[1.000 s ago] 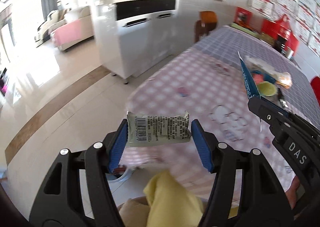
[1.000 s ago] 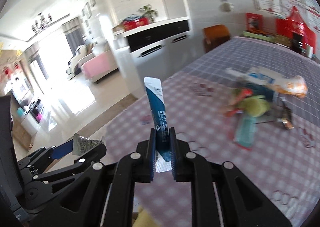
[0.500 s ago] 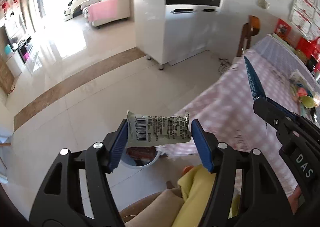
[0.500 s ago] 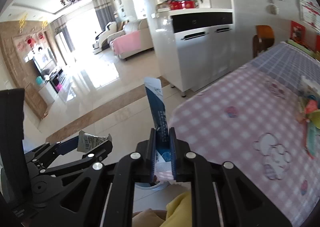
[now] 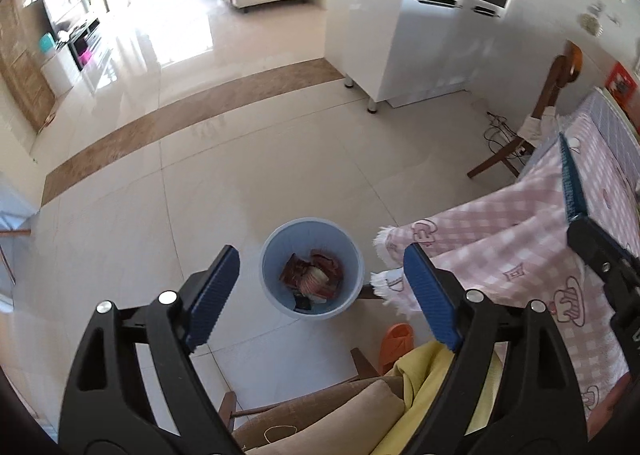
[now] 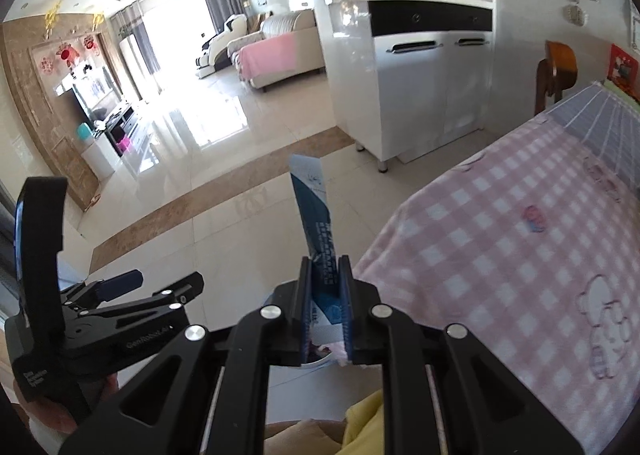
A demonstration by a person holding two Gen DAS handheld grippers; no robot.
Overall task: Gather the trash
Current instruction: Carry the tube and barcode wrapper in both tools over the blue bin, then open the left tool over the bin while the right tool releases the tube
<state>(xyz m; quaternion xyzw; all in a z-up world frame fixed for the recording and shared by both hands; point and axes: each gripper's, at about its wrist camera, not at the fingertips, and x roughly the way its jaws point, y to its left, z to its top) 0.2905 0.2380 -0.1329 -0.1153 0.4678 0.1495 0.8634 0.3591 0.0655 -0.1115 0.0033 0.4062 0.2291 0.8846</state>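
The left tool [image 5: 320, 287] hangs directly above the blue wastebasket [image 5: 272, 255] beside the surface, its jaws opening with nothing between them, so trash drops in; the right tool [image 6: 326, 307] pinches a blue sachet [image 6: 316, 215] upright, likely next for the basket

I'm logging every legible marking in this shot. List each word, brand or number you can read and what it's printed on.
"GenRobot.AI": faint, on the left gripper body, right wrist view.
White print on the blue wrapper in the right gripper: too blurred to read.
Small white label at the left gripper's base: too small to read.
Wrappers in the blue bin: no readable print.
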